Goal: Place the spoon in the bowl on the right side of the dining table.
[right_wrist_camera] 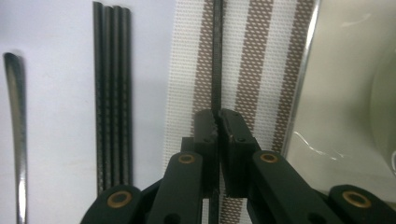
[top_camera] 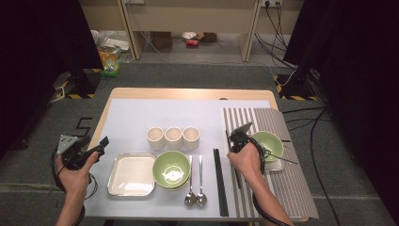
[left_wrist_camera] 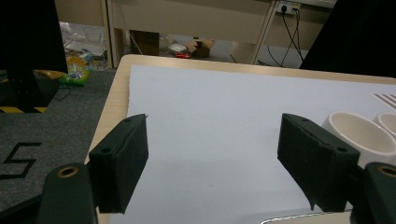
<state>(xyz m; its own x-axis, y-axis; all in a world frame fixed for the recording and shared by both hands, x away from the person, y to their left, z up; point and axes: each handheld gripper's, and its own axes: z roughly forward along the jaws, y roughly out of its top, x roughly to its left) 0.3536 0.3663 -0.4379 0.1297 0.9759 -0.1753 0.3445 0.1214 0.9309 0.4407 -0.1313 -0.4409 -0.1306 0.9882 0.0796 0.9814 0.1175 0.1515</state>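
My right gripper (right_wrist_camera: 217, 114) points down at the striped placemat (right_wrist_camera: 261, 70), its jaws shut on a thin black chopstick (right_wrist_camera: 216, 56) that lies along a stripe. From the high view this gripper (top_camera: 236, 141) is at the placemat's left edge, with the chopstick (top_camera: 227, 140) running toward the table front. My left gripper (left_wrist_camera: 212, 140) stands open with nothing between its black pads (left_wrist_camera: 121, 163). It hovers at the table's left edge (top_camera: 101, 143), left of the metal tray (top_camera: 131, 174).
Three cream cups (top_camera: 173, 138) stand mid-table behind a green bowl (top_camera: 171, 168). Two spoons (top_camera: 195, 181) and several black chopsticks (top_camera: 220, 181) lie to its right. A second green bowl (top_camera: 269, 143) sits on a tray on the placemat, right of my right hand.
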